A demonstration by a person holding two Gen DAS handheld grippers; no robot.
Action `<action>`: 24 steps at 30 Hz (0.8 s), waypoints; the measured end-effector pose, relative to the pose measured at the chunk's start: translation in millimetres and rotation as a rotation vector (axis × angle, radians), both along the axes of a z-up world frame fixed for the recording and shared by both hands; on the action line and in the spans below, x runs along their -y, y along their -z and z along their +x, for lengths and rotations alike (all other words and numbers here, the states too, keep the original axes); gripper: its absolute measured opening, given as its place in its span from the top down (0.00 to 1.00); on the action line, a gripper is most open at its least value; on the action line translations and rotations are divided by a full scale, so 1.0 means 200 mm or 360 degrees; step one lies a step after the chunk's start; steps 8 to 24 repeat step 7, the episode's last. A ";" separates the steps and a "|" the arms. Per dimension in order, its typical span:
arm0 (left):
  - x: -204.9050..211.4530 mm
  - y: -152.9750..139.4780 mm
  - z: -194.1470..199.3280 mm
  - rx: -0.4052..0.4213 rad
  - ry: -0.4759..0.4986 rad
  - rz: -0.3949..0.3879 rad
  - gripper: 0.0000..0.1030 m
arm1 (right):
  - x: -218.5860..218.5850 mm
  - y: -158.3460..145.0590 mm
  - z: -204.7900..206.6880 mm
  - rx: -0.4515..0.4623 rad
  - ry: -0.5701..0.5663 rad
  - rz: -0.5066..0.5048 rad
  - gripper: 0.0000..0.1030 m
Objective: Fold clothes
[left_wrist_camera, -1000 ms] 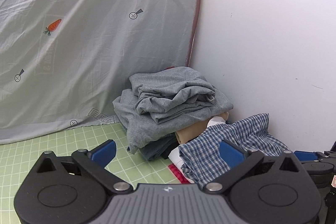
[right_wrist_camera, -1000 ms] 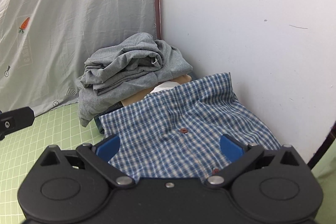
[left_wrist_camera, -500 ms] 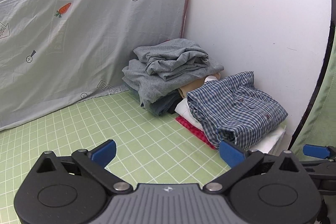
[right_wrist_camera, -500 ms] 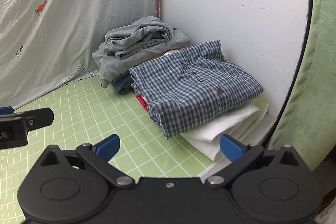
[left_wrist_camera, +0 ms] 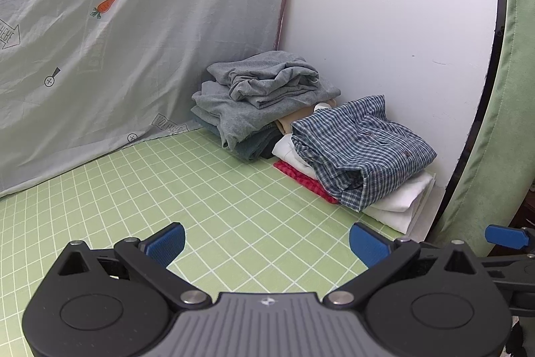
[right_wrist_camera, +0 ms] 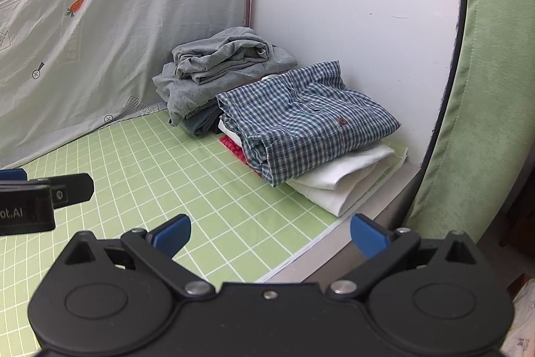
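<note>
Hovering over the green gridded bench, left gripper and right gripper both spread wide, pinching nothing. Folded plaid shirt resting atop white cloth at the bench's far right corner, beside a grey pile. Judging best: retreating low and level, clear of the stack. Showing the bench's right edge and the shirt button only from the right wrist.

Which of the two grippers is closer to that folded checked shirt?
The right gripper, by a little. It faces the checked shirt almost head-on, while the left gripper sits further out to the shirt's left. Both are open, touching nothing.
</note>
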State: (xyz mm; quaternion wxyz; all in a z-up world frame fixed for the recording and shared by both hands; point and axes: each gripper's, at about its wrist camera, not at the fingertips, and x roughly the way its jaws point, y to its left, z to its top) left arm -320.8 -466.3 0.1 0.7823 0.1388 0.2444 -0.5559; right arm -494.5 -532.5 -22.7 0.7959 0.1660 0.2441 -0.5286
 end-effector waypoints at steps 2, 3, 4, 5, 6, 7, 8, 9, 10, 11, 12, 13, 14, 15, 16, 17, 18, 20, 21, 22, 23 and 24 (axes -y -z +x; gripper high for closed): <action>-0.01 0.00 0.01 -0.0007 0.0003 -0.0003 0.00 | -0.01 0.00 0.00 0.0000 0.0006 -0.0004 0.00; -0.02 0.00 0.01 -0.0007 0.0005 -0.0004 0.00 | -0.02 0.00 0.00 0.0001 0.0009 -0.0005 0.00; -0.02 0.00 0.01 -0.0006 0.0006 -0.0005 0.00 | -0.03 0.00 0.00 0.0003 0.0012 -0.0007 0.00; -0.02 0.00 0.01 -0.0004 0.0009 -0.0007 0.00 | -0.03 0.00 0.01 0.0003 0.0014 -0.0007 0.00; -0.03 0.00 0.01 -0.0002 0.0011 -0.0008 0.00 | -0.03 0.00 0.01 0.0003 0.0017 -0.0008 0.00; -0.03 0.00 0.01 0.0001 0.0013 -0.0010 0.00 | -0.03 0.00 0.01 0.0003 0.0017 -0.0007 0.00; -0.03 0.00 0.01 0.0001 0.0013 -0.0010 0.00 | -0.03 0.00 0.01 0.0003 0.0017 -0.0007 0.00; -0.03 0.00 0.01 0.0001 0.0013 -0.0010 0.00 | -0.03 0.00 0.01 0.0003 0.0017 -0.0007 0.00; -0.03 0.00 0.01 0.0001 0.0013 -0.0010 0.00 | -0.03 0.00 0.01 0.0003 0.0017 -0.0007 0.00; -0.03 0.00 0.01 0.0001 0.0013 -0.0010 0.00 | -0.03 0.00 0.01 0.0003 0.0017 -0.0007 0.00; -0.03 0.00 0.01 0.0001 0.0013 -0.0010 0.00 | -0.03 0.00 0.01 0.0003 0.0017 -0.0007 0.00; -0.03 0.00 0.01 0.0001 0.0013 -0.0010 0.00 | -0.03 0.00 0.01 0.0003 0.0017 -0.0007 0.00; -0.03 0.00 0.01 0.0001 0.0013 -0.0010 0.00 | -0.03 0.00 0.01 0.0003 0.0017 -0.0007 0.00; -0.03 0.00 0.01 0.0001 0.0013 -0.0010 0.00 | -0.03 0.00 0.01 0.0003 0.0017 -0.0007 0.00; -0.03 0.00 0.01 0.0001 0.0013 -0.0010 0.00 | -0.03 0.00 0.01 0.0003 0.0017 -0.0007 0.00; -0.03 0.00 0.01 0.0001 0.0013 -0.0010 0.00 | -0.03 0.00 0.01 0.0003 0.0017 -0.0007 0.00; -0.03 0.00 0.01 0.0001 0.0013 -0.0010 0.00 | -0.03 0.00 0.01 0.0003 0.0017 -0.0007 0.00; -0.03 0.00 0.01 0.0001 0.0013 -0.0010 0.00 | -0.03 0.00 0.01 0.0003 0.0017 -0.0007 0.00; -0.03 0.00 0.01 0.0001 0.0013 -0.0010 0.00 | -0.03 0.00 0.01 0.0003 0.0017 -0.0007 0.00; -0.03 0.00 0.01 0.0001 0.0013 -0.0010 0.00 | -0.03 0.00 0.01 0.0003 0.0017 -0.0007 0.00; -0.03 0.00 0.01 0.0001 0.0013 -0.0010 0.00 | -0.03 0.00 0.01 0.0003 0.0017 -0.0007 0.00; -0.03 0.00 0.01 0.0001 0.0013 -0.0010 0.00 | -0.03 0.00 0.01 0.0003 0.0017 -0.0007 0.00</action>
